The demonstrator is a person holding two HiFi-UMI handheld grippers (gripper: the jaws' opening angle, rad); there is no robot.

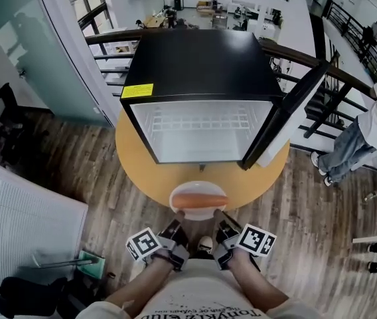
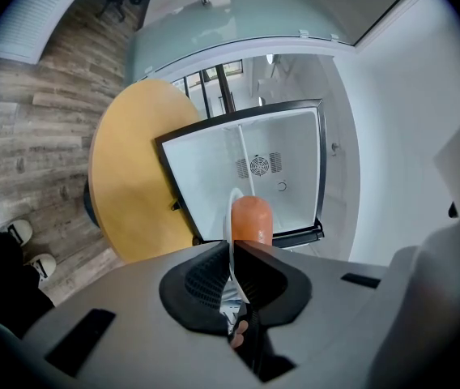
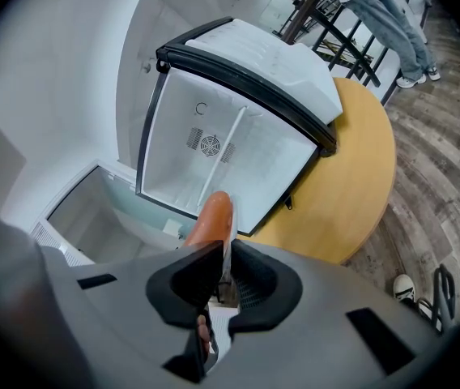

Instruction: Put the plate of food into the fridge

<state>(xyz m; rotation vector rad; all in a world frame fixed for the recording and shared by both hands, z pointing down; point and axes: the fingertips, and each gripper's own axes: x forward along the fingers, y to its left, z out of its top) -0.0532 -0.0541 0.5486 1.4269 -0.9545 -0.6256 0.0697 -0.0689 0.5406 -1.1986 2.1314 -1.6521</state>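
A white plate [image 1: 198, 209] carrying an orange sausage [image 1: 198, 198] hangs over the near edge of the round wooden table [image 1: 139, 171]. My left gripper [image 1: 178, 219] is shut on the plate's left rim and my right gripper [image 1: 218, 219] is shut on its right rim. In the left gripper view the plate edge [image 2: 232, 217] and sausage [image 2: 251, 220] rise from the shut jaws; the right gripper view shows the sausage [image 3: 211, 220] likewise. The black mini fridge [image 1: 202, 78] stands on the table ahead, door [image 1: 288, 111] swung open to the right, white interior with a wire shelf [image 1: 202, 121].
A railing [image 1: 334, 78] runs behind the table, and a person in jeans [image 1: 354, 145] stands at the right. A white radiator panel [image 1: 22, 211] is at the left, with black equipment [image 1: 32, 298] on the wooden floor below it.
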